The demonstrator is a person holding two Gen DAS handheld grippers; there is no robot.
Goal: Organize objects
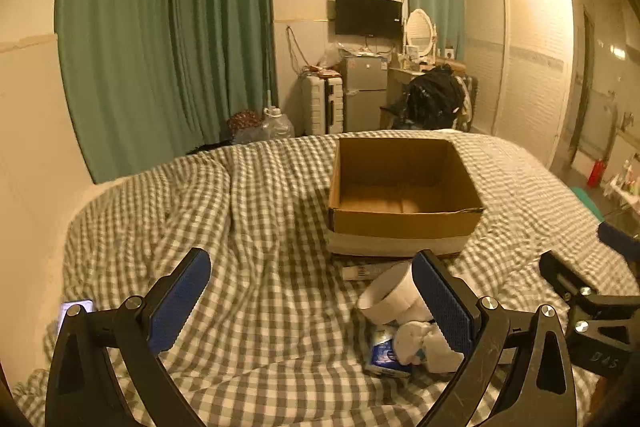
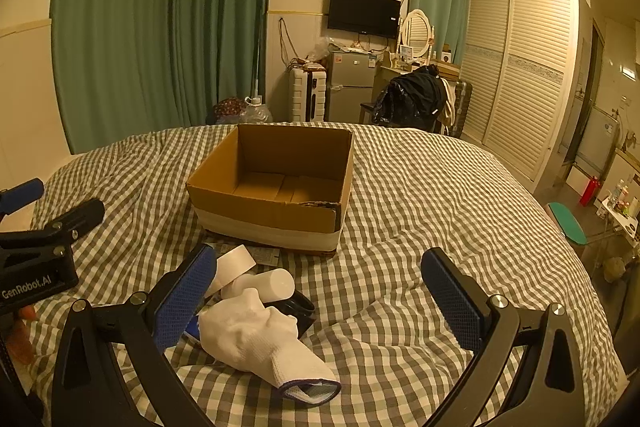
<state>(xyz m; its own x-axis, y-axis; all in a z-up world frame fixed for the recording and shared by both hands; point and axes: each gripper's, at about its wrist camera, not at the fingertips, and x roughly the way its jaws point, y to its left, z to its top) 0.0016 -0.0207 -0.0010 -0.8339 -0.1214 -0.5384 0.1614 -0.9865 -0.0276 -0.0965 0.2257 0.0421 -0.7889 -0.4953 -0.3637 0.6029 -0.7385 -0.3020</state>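
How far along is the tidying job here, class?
Nothing looks done: the cardboard box is empty. Nothing is in hand: the left gripper and right gripper are both open. Left: the white sock, paper roll and other small items on the bed.
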